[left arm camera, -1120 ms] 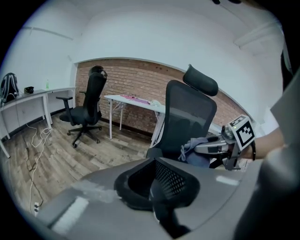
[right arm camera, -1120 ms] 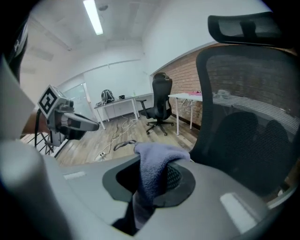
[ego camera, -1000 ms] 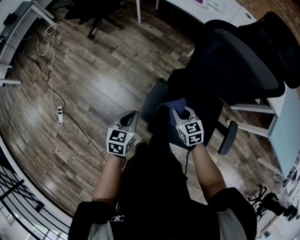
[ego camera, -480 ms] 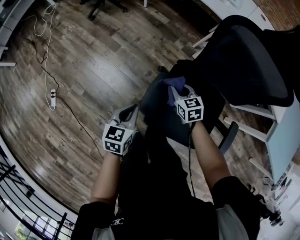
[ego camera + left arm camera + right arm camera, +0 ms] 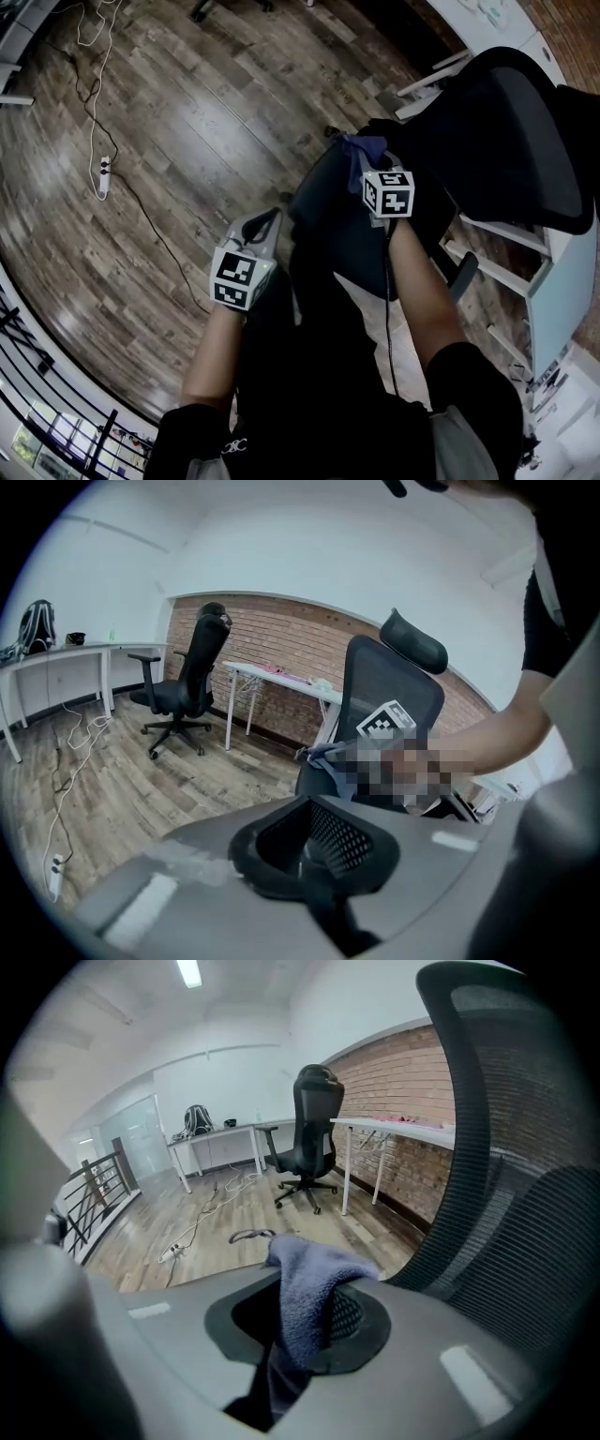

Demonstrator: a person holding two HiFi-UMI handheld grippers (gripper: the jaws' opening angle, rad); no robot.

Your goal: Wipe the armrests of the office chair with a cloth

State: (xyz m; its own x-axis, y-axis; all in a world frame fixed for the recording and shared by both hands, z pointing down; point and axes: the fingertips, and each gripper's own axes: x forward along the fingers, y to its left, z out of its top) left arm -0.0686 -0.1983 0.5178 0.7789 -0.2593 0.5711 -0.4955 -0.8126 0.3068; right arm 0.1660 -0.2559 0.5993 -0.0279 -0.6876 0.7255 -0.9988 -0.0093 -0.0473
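Here, nearest at 8 o'clock in the head view, the left tongs [image 5: 262, 225] sit together, empty. Beyond them at 2 o'clock, the right tongs [image 5: 375, 171] are clamped on the blue cloth [image 5: 305, 1288], at the far end of the office chair's [image 5: 506, 122] near armrest [image 5: 319, 202]. The risk I see is that the loose fold bunches and skips patches, or that a hard push swivels the unbraced chair away.

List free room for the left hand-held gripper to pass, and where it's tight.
Free: the bare wood-plank floor between the white power strip and the black mesh office chair, ahead of the empty left hand-held gripper. Tight: at the chair, where the right hand-held gripper holds the blue cloth, white desk legs close behind.
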